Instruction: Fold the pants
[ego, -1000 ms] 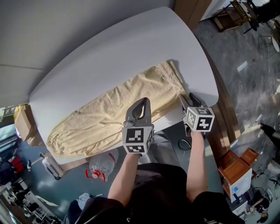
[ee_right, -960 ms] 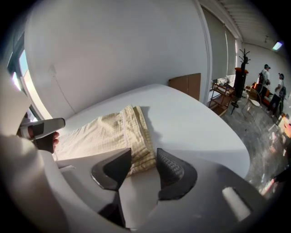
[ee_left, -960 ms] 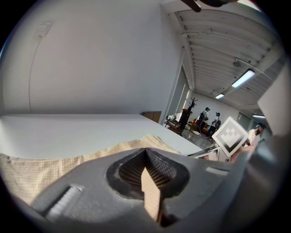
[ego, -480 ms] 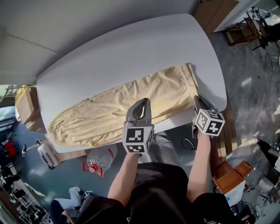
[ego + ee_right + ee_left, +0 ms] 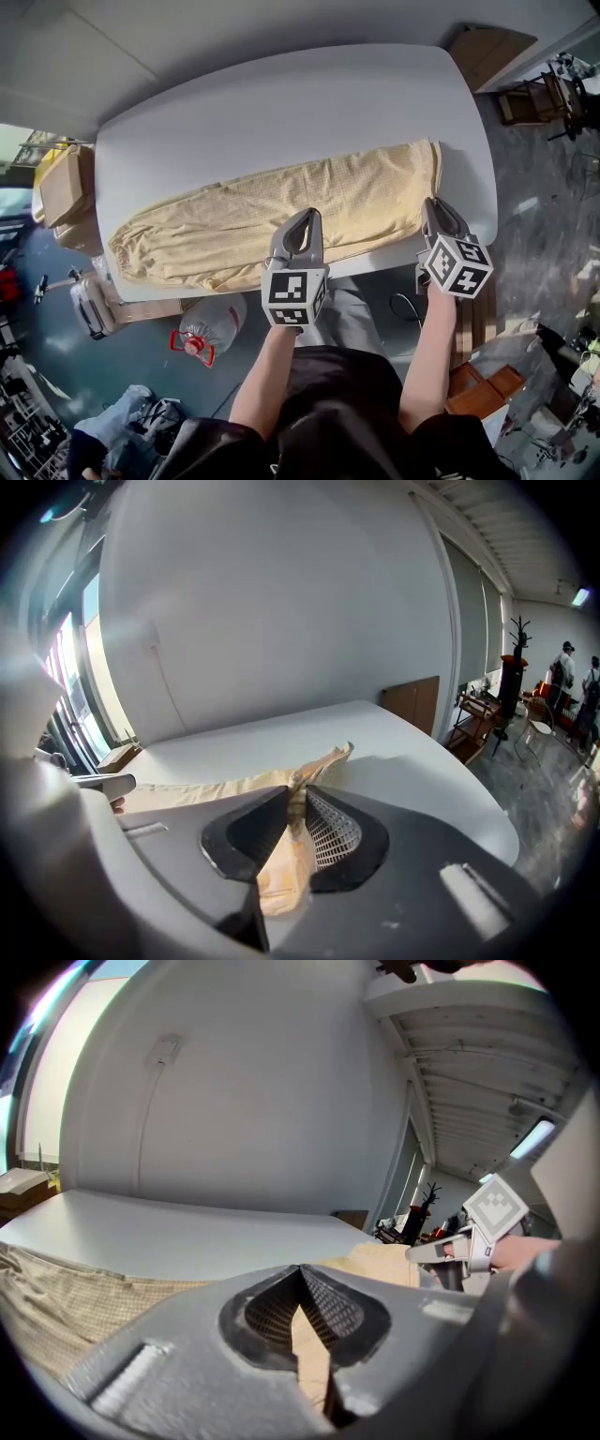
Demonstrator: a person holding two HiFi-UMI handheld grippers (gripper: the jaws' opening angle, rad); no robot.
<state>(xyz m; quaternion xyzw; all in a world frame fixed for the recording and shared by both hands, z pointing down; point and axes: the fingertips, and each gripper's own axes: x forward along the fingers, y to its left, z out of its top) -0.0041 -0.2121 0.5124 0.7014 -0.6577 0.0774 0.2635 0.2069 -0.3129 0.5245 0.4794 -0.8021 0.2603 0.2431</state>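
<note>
The pants (image 5: 281, 220), pale yellow, lie stretched out flat along the near edge of the white tabletop (image 5: 281, 112). One end sits by the near left corner and the other reaches close to the right edge, so the far half of the tabletop is bare of cloth

The left gripper (image 5: 304, 217) comes in over the near edge at about the middle of the pants' length. In the left gripper view its jaws are drawn together, with a strip of the yellow fabric pinched between them (image 5: 309, 1354). The rest of the pants (image 5: 56, 1297) spreads off to the left over the tabletop (image 5: 187, 1232)

The right gripper (image 5: 433, 204) is at the near corner of the pants' right end, just beside the tabletop's right edge. Its jaws have just been closing and now clamp a bunched fold of the cloth (image 5: 281, 855), which rises a little from the tabletop (image 5: 394, 752) where it is gripped

On the floor below the near edge stands a water bottle (image 5: 208, 337), and a cardboard box (image 5: 64, 183) sits beyond the left edge
</note>
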